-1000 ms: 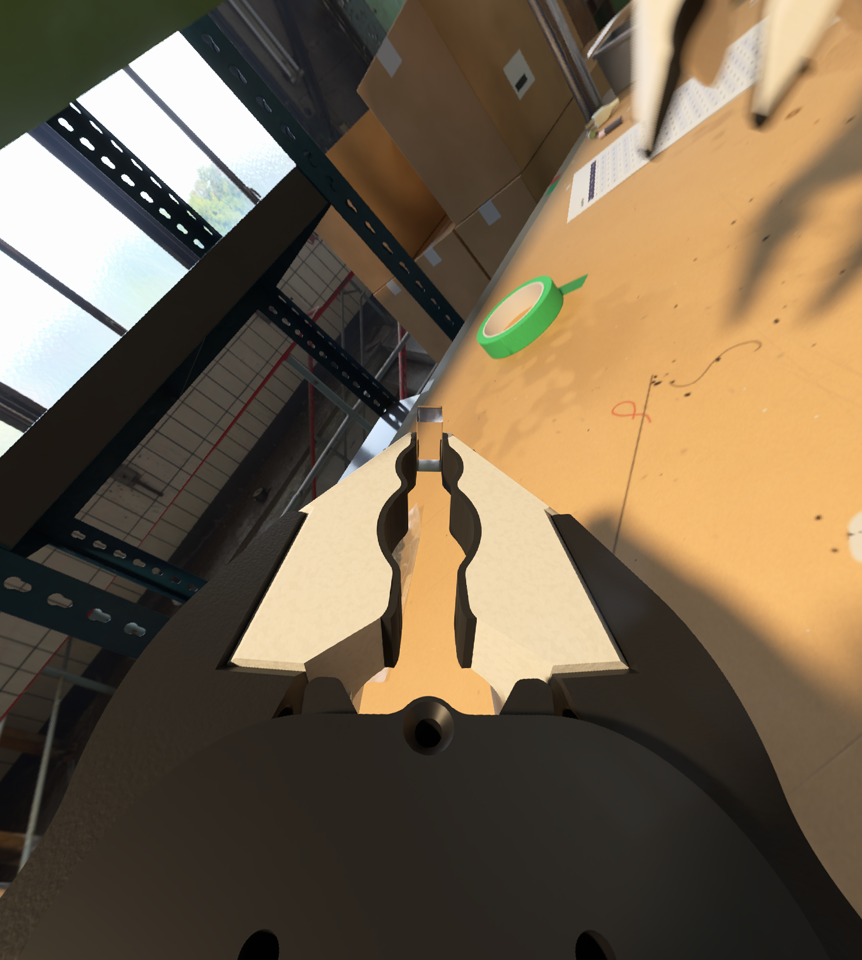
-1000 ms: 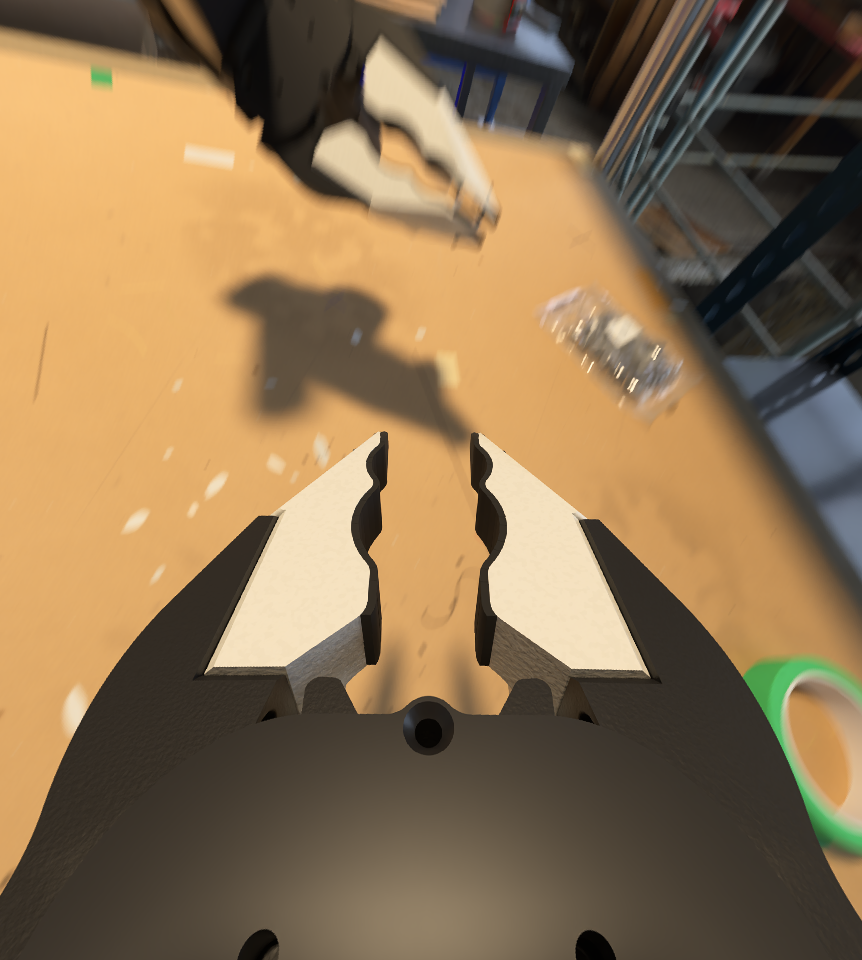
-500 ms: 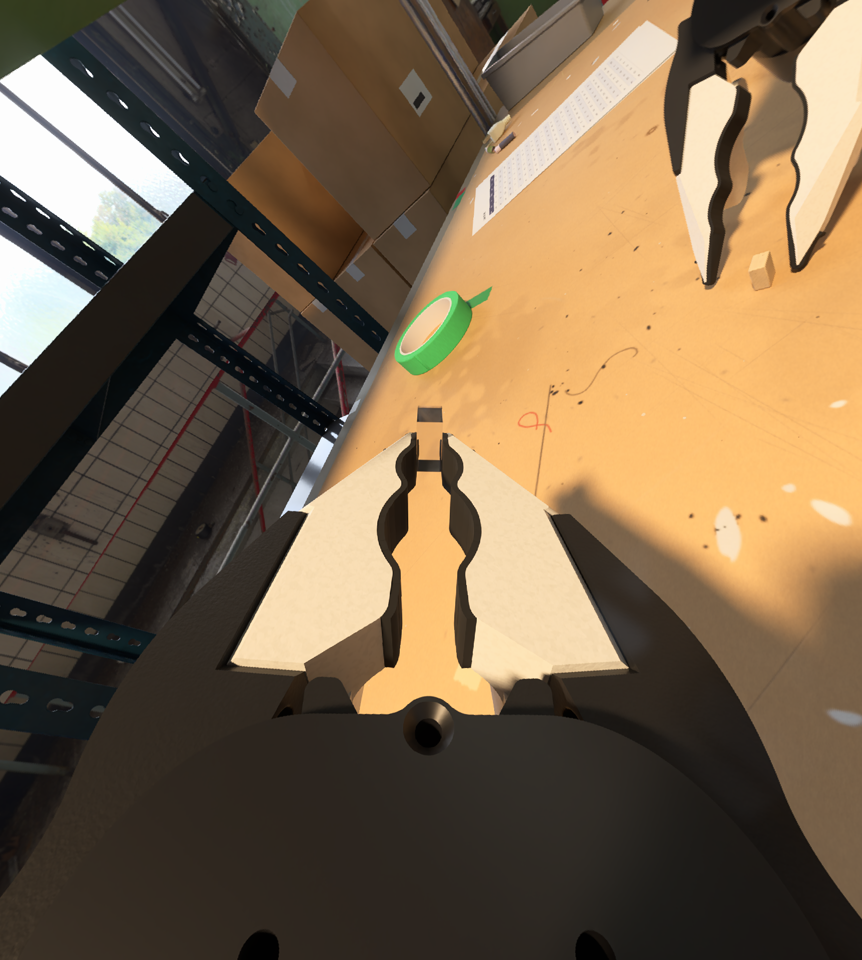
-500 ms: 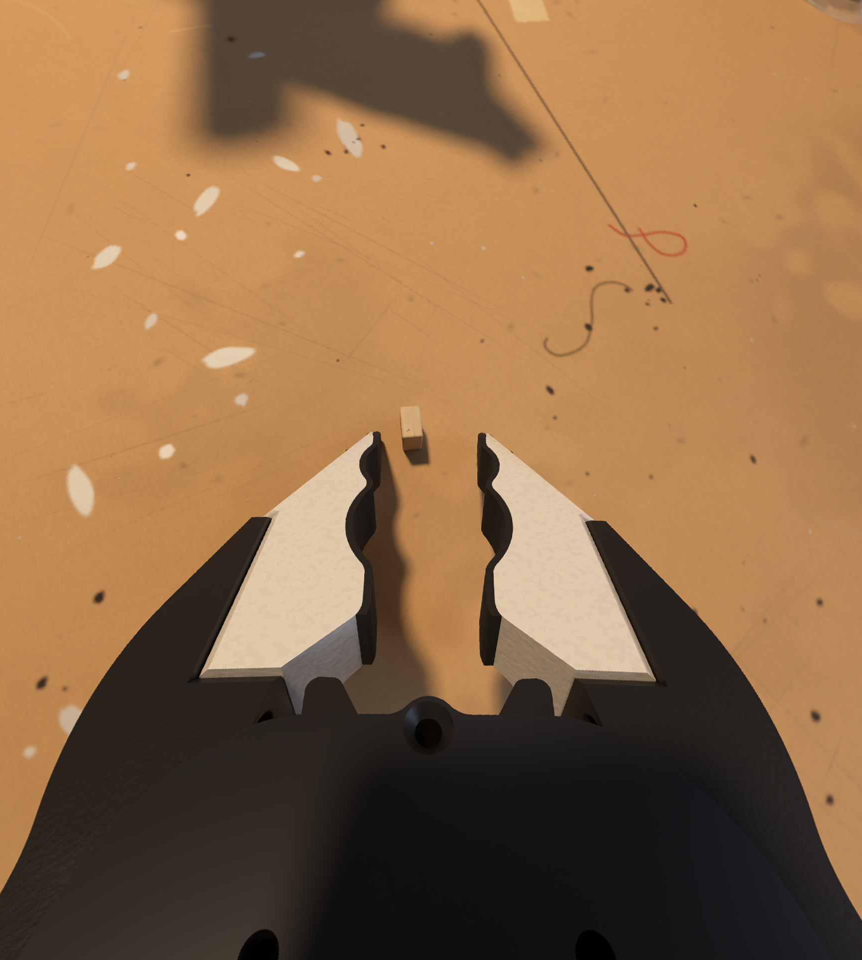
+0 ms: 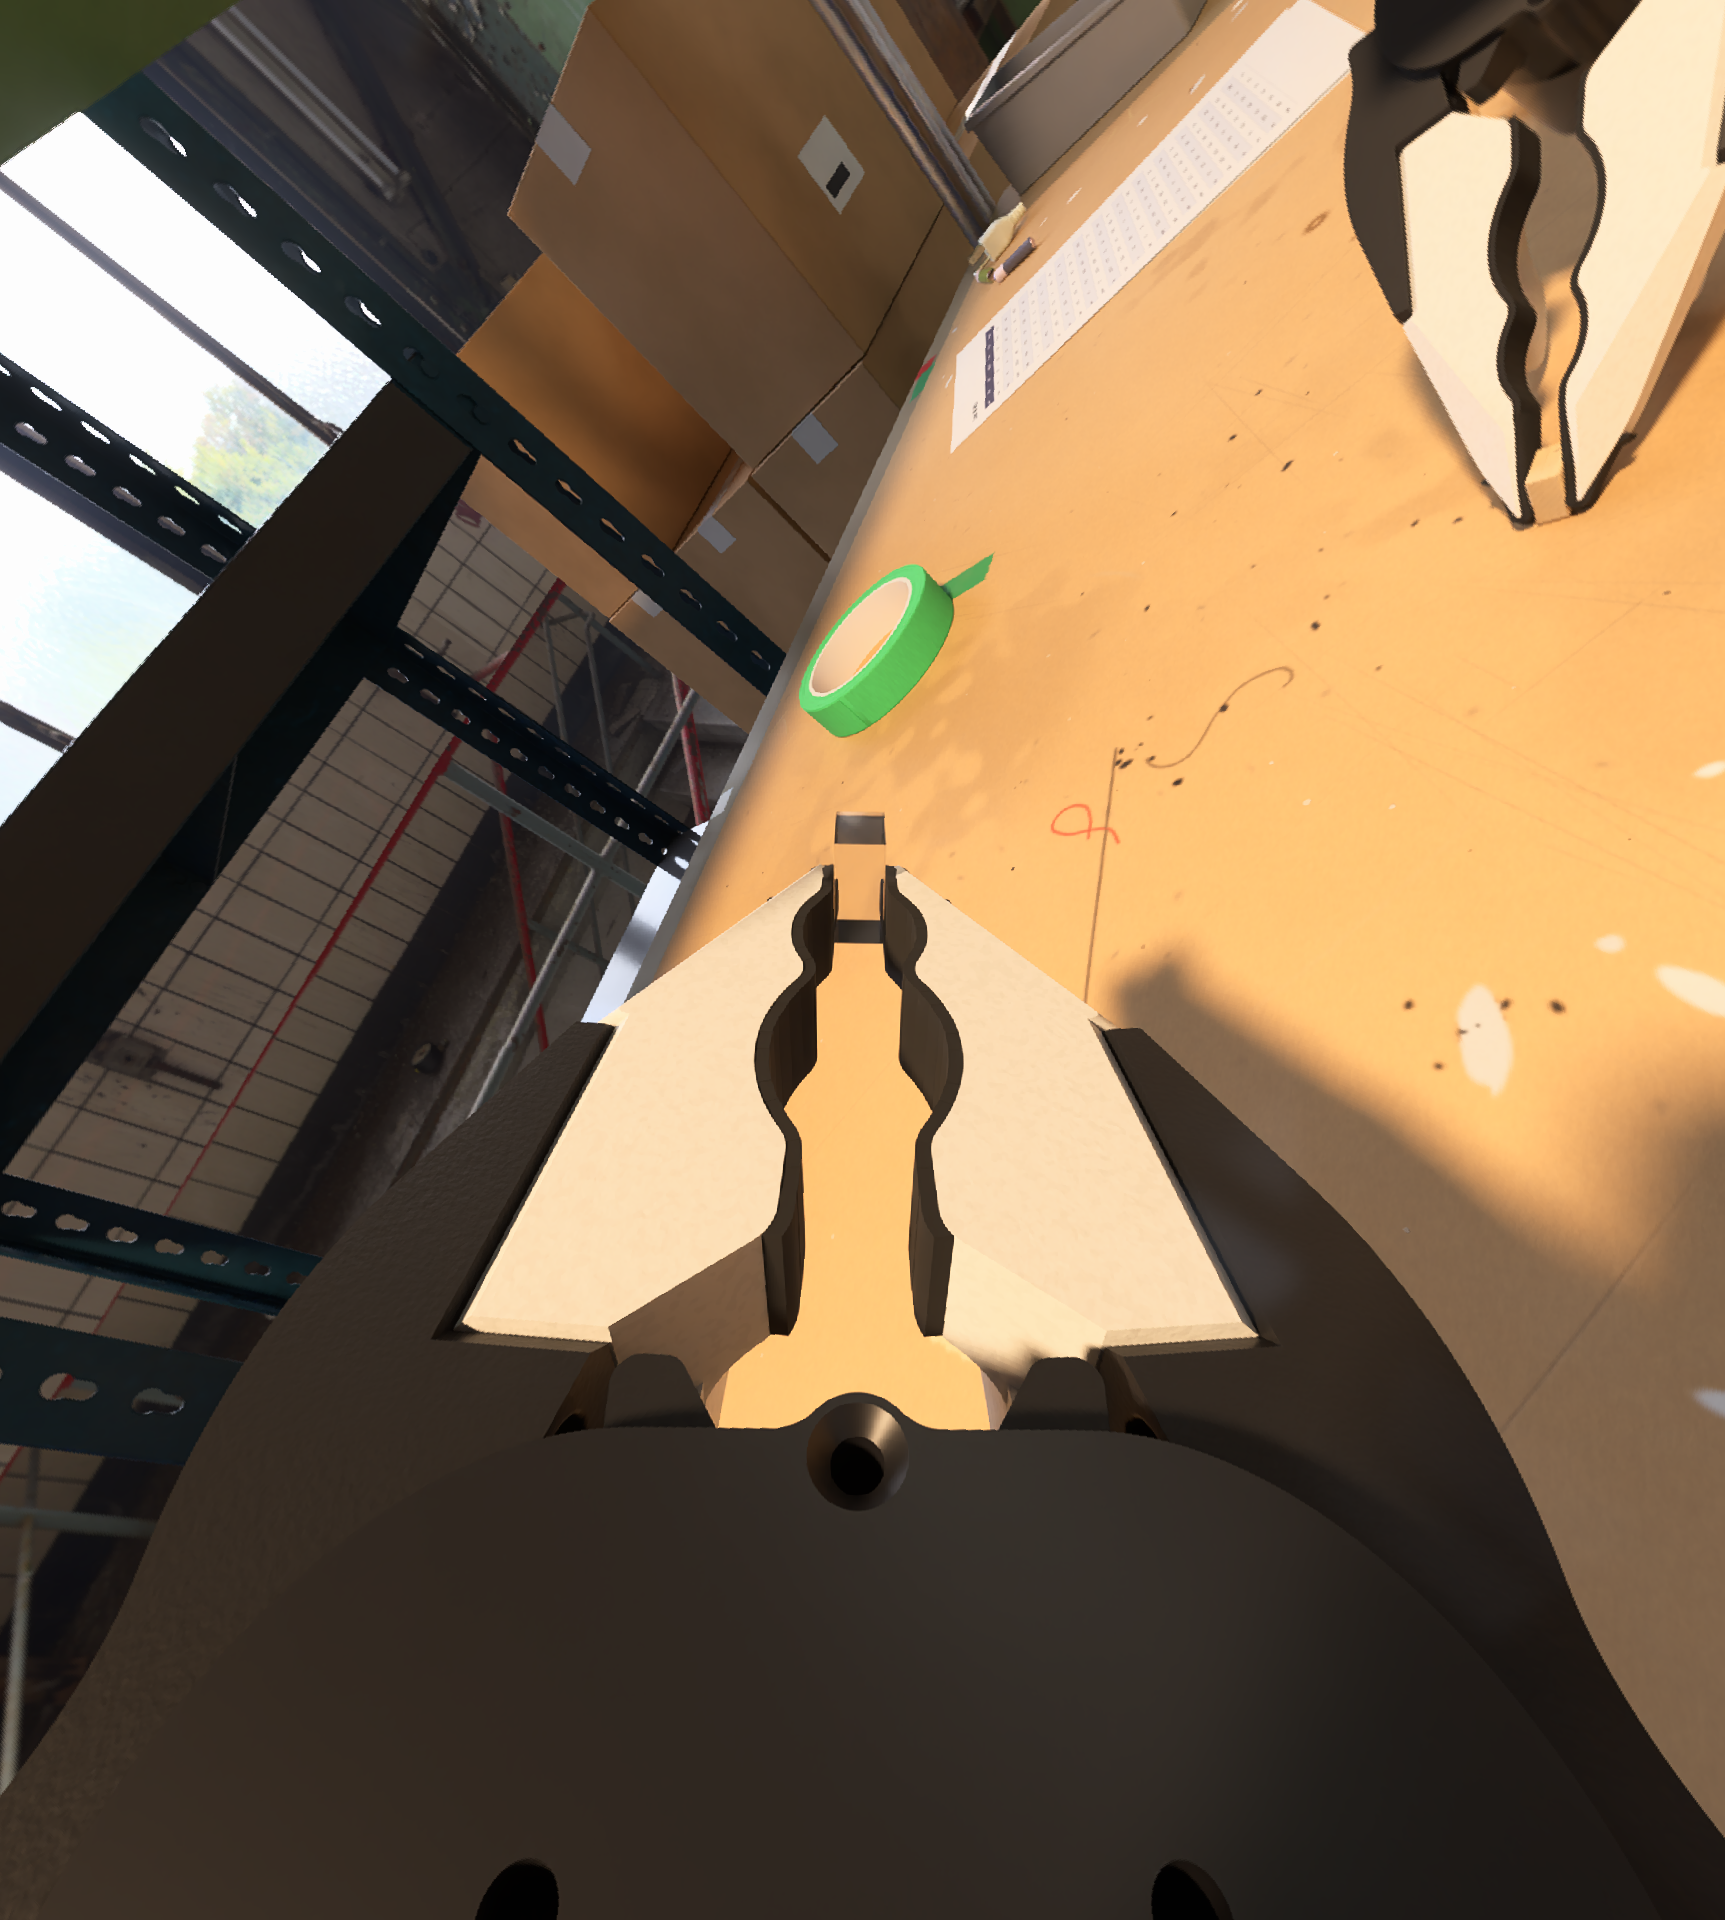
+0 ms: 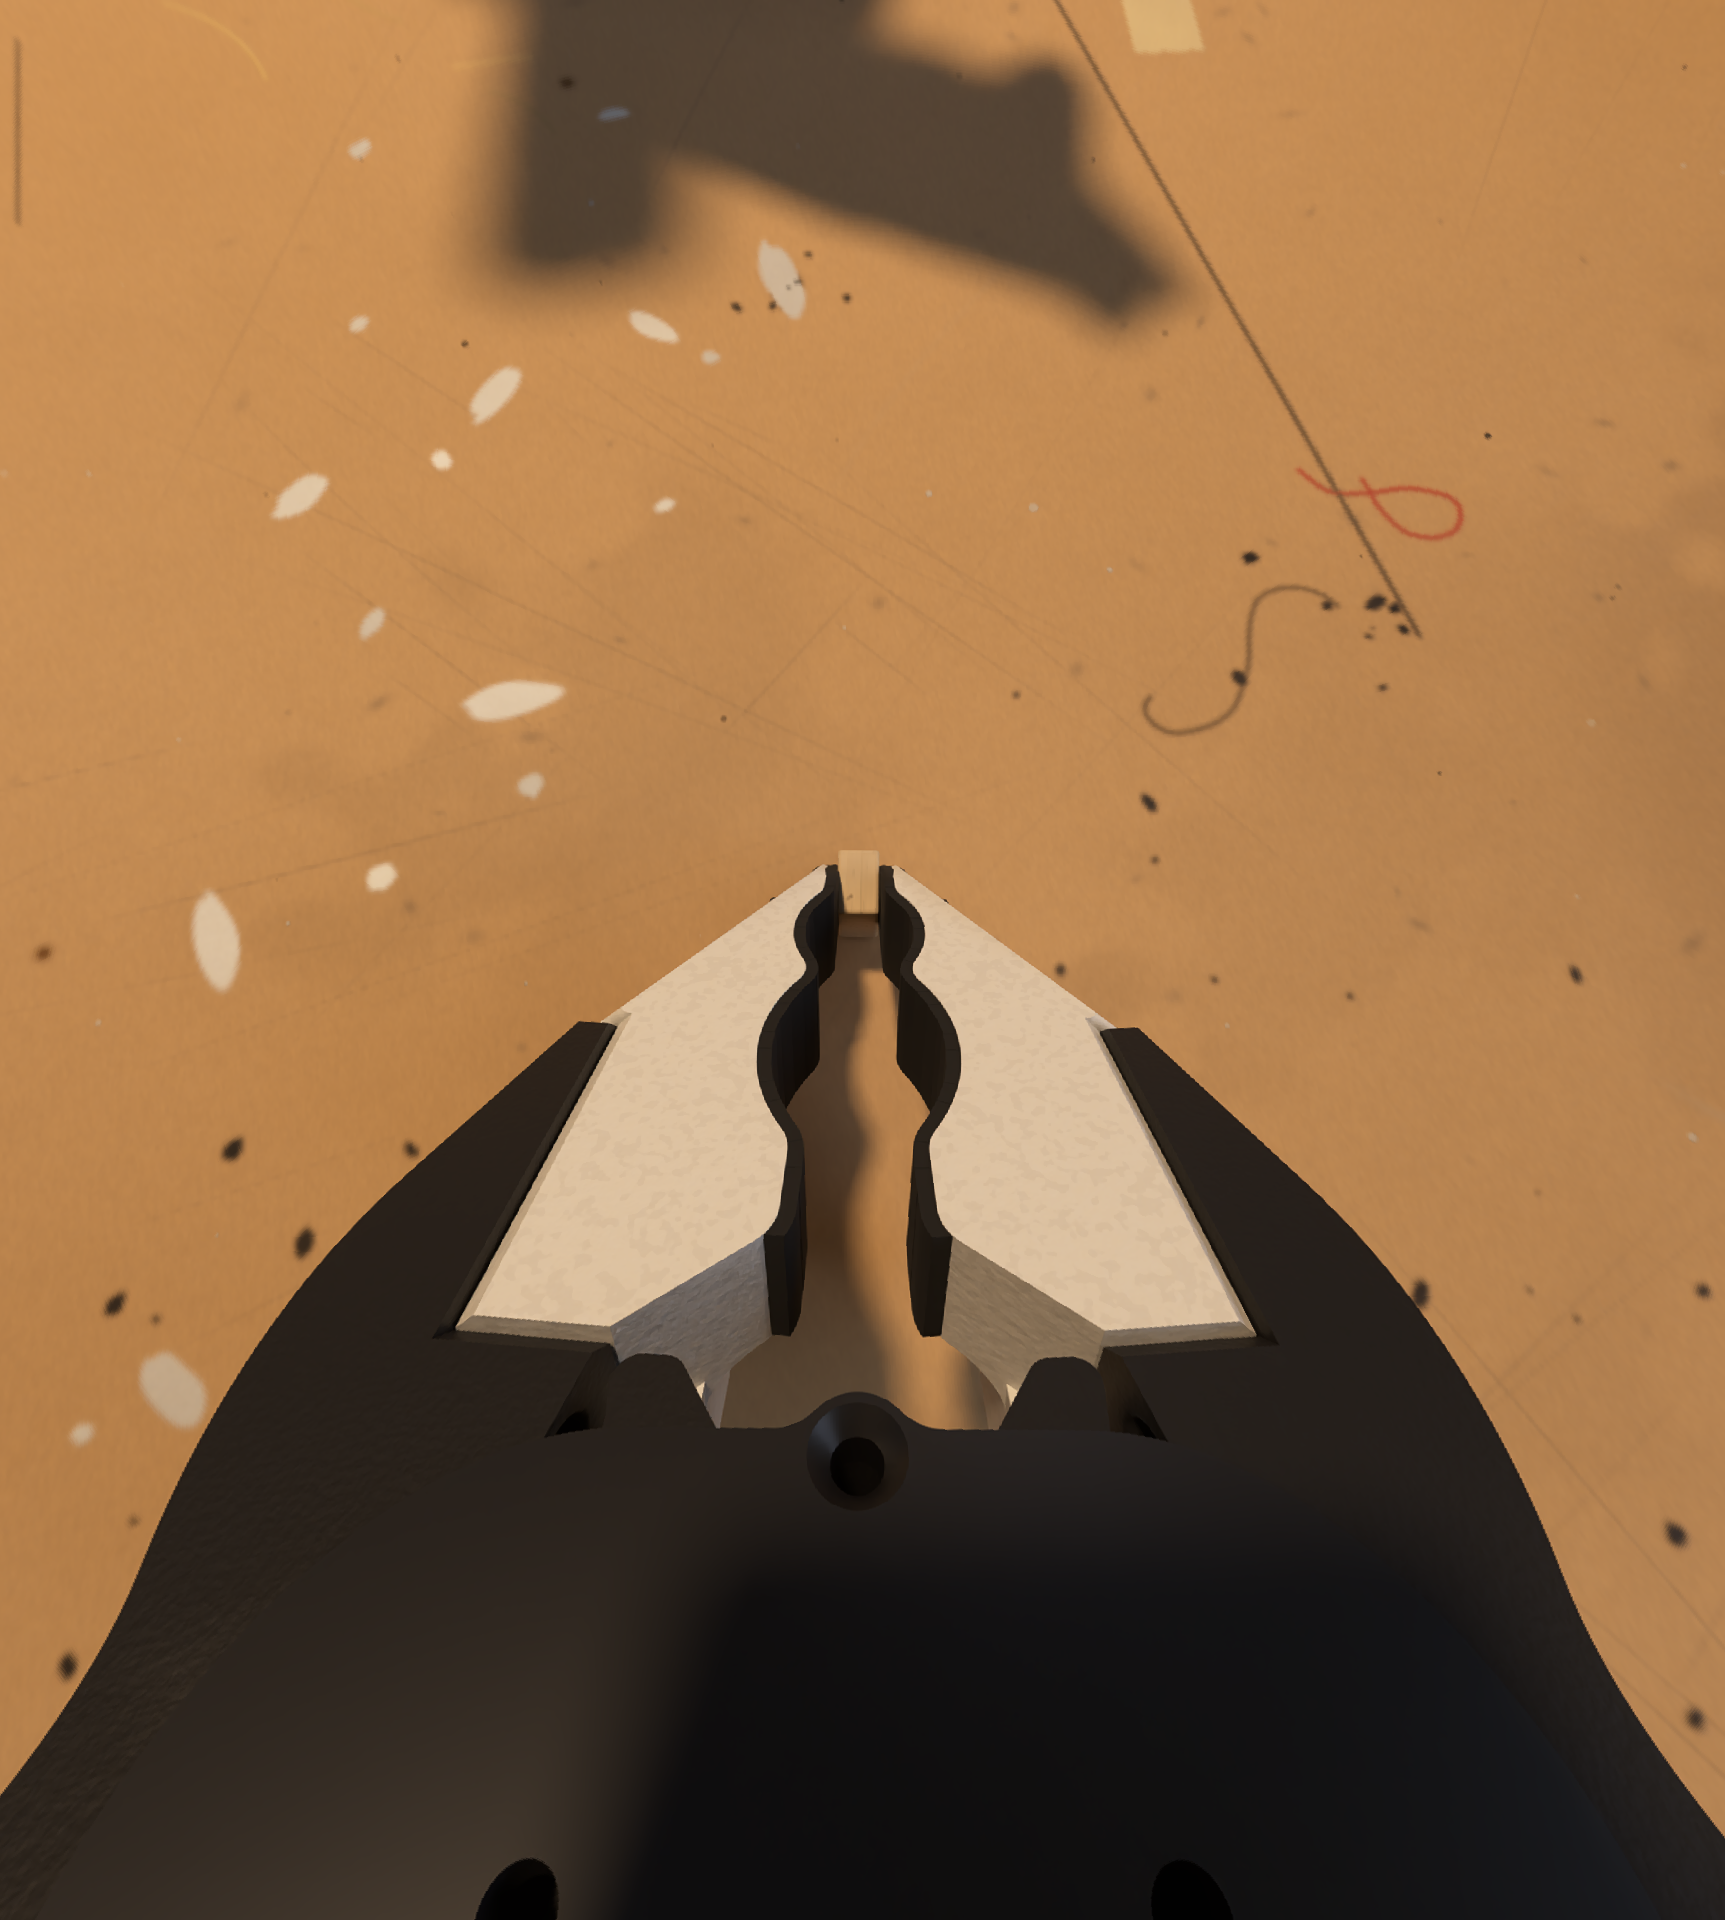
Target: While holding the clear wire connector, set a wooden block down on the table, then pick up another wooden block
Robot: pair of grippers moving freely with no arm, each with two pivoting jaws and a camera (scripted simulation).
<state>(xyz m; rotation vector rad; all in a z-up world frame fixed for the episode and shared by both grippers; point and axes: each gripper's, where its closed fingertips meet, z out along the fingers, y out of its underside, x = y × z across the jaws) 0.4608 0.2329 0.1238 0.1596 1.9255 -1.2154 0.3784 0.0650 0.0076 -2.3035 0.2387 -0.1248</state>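
My left gripper (image 5: 859,883) is shut on the clear wire connector (image 5: 859,868), a small see-through piece that sticks out past the fingertips, held above the table near its edge. My right gripper (image 6: 859,883) is shut on a small pale wooden block (image 6: 858,881) at the fingertips, down at the tabletop. In the left wrist view the right gripper (image 5: 1544,499) stands at the upper right, pointing down, with the block (image 5: 1546,486) pinched between its tips on the brown table (image 5: 1357,831).
A green tape roll (image 5: 873,649) lies near the table's edge. A white printed sheet (image 5: 1118,239), a grey bin (image 5: 1076,94) and cardboard boxes (image 5: 733,239) are farther back. Dark metal shelving (image 5: 546,748) stands beyond the edge. A strip of tape (image 6: 1162,23) lies ahead.
My right gripper has swung down to the table, moved forward around the wooden block and closed on it. My left gripper has kept the connector and tilted slightly.
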